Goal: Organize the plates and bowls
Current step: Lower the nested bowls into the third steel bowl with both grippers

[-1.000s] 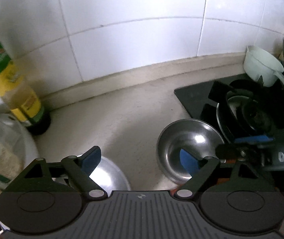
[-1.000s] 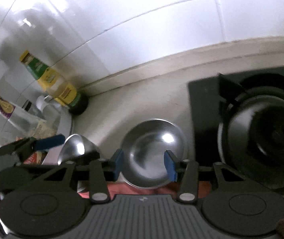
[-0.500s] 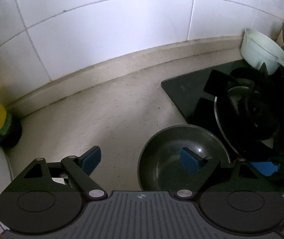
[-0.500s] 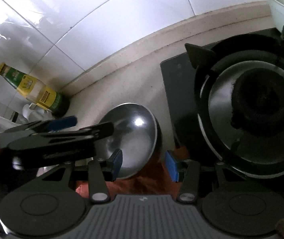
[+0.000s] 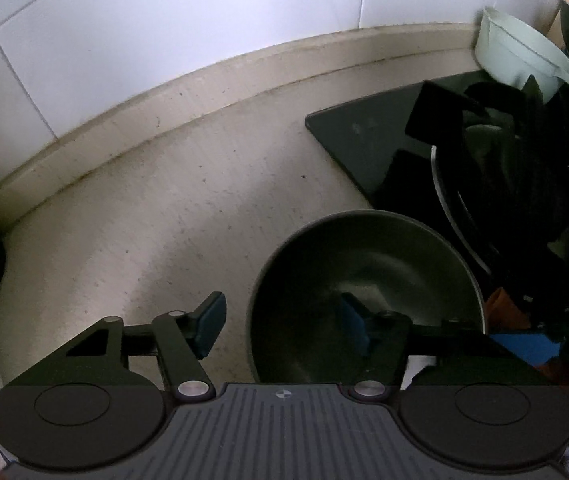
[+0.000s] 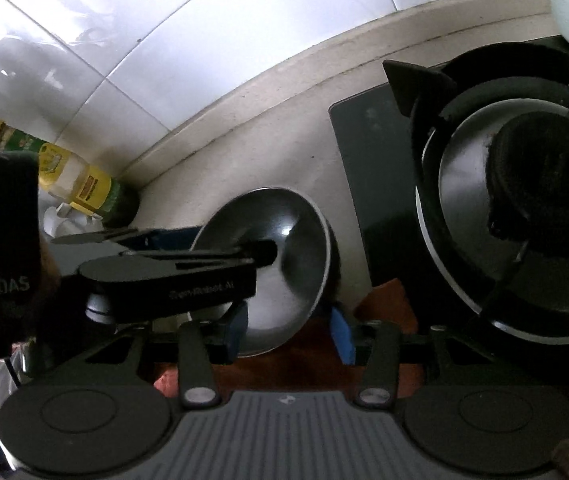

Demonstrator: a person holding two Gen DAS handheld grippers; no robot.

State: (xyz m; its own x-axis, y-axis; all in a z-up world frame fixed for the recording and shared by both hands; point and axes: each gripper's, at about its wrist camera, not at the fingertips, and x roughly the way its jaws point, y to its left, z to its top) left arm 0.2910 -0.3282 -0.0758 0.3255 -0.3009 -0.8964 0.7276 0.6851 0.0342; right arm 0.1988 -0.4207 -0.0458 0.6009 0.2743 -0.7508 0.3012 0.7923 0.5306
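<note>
Left wrist view: my left fingers point(image 5: 280, 326) gape wide across the steel bowl's point(image 5: 364, 292) near rim on the desk point(image 5: 172, 208), gripping nothing. My right fingers point(image 6: 290, 334) are open and empty too; closing off-centre could tip the bowl against the stove point(image 6: 368, 176).

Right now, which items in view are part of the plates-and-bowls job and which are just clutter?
Job items:
- steel bowl on the counter
- left claw, open, one finger inside the bowl, the other outside its rim
- right claw, open, at the bowl's near edge

Just lying about:
- oil bottle
- gas stove
- pale green ladle
</note>
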